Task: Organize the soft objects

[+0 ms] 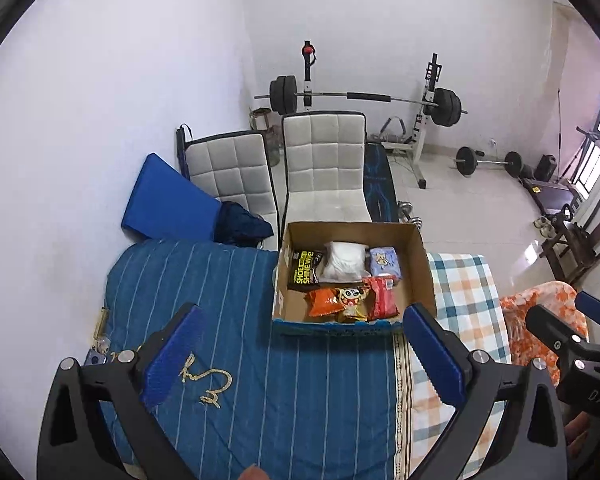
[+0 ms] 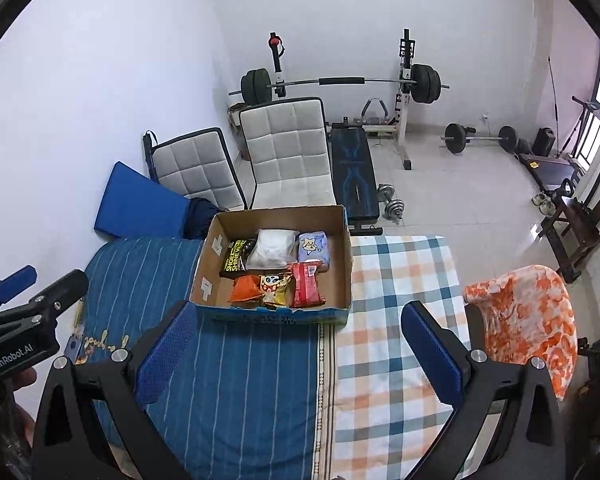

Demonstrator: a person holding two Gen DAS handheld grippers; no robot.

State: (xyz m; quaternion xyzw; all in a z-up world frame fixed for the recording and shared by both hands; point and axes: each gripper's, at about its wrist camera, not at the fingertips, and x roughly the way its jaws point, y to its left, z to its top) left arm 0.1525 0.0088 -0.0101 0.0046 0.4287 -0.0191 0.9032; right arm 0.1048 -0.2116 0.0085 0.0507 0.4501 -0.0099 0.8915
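On the bed [image 2: 260, 380]: cardboard box [image 2: 346, 264] holding six soft packets; left tongs [image 1: 300, 354] and right tongs [image 2: 300, 346] wide, empty.

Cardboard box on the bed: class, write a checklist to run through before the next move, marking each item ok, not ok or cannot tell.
1. Left tongs open, holding nothing: ok.
2. Right tongs open, holding nothing: ok.
3. Cardboard box open on top: ok.
4. Packets visible inside, such as the red packet and white bag: ok.
5. Bed bare between tongs and box: ok.
6. Packets loose enough to lift: cannot tell.
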